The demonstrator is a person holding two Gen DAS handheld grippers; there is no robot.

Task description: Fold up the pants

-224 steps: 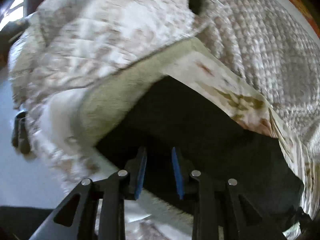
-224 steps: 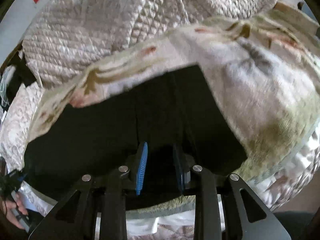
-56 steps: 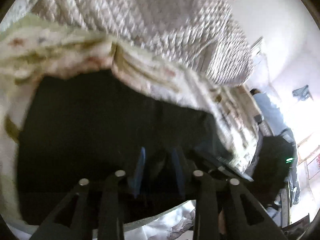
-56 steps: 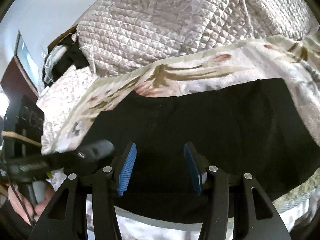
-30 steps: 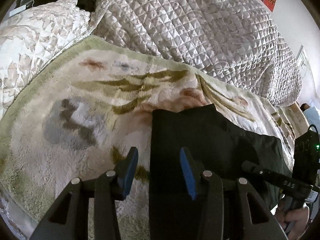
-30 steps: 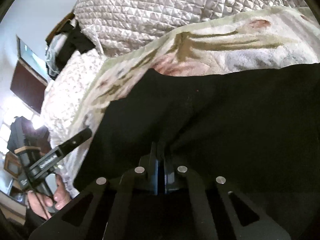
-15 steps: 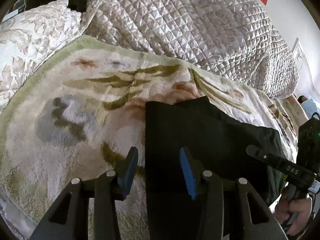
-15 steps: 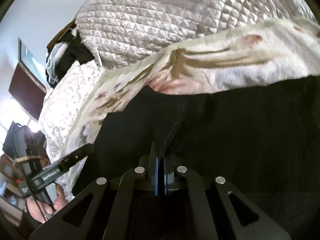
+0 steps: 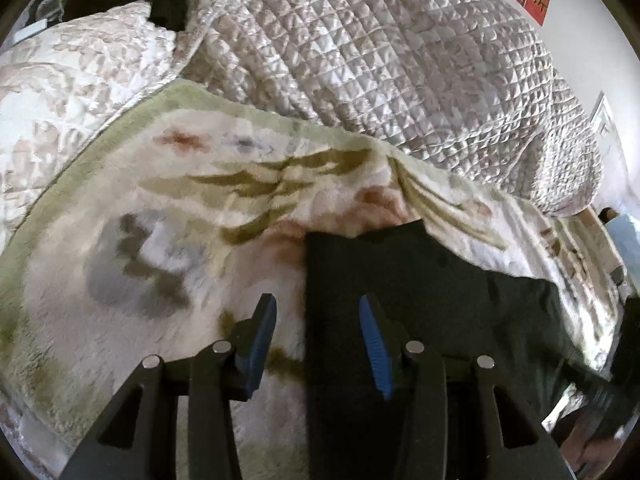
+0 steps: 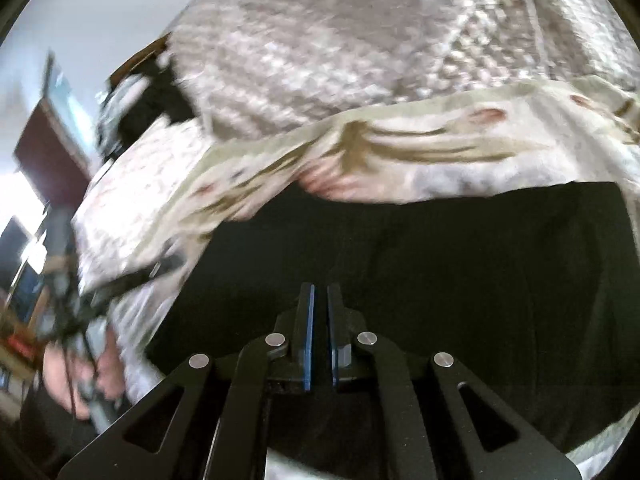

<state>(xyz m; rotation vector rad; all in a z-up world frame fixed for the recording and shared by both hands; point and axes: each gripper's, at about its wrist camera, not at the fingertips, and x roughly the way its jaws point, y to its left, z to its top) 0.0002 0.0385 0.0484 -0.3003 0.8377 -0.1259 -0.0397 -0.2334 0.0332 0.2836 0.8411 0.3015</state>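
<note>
The black pants (image 9: 420,300) lie folded flat on a cream floral blanket (image 9: 168,216) on the bed. My left gripper (image 9: 318,328) is open and empty, hovering over the pants' left edge, its right pad above the cloth. In the right wrist view the pants (image 10: 460,264) fill the lower frame. My right gripper (image 10: 319,312) has its blue pads a narrow gap apart above the pants; no cloth shows between them.
A quilted pinkish-grey duvet (image 9: 380,52) is heaped behind the blanket. A patterned pillow (image 9: 60,80) lies at the far left. In the right wrist view, the other handheld gripper and hand (image 10: 80,352) are at the left, with furniture and a window beyond.
My right gripper, shut tight on a pinch of pants a moment ago, has parted slightly and lifted off the cloth. The right view swung and blurred. The left gripper stayed open over the pants' edge.
</note>
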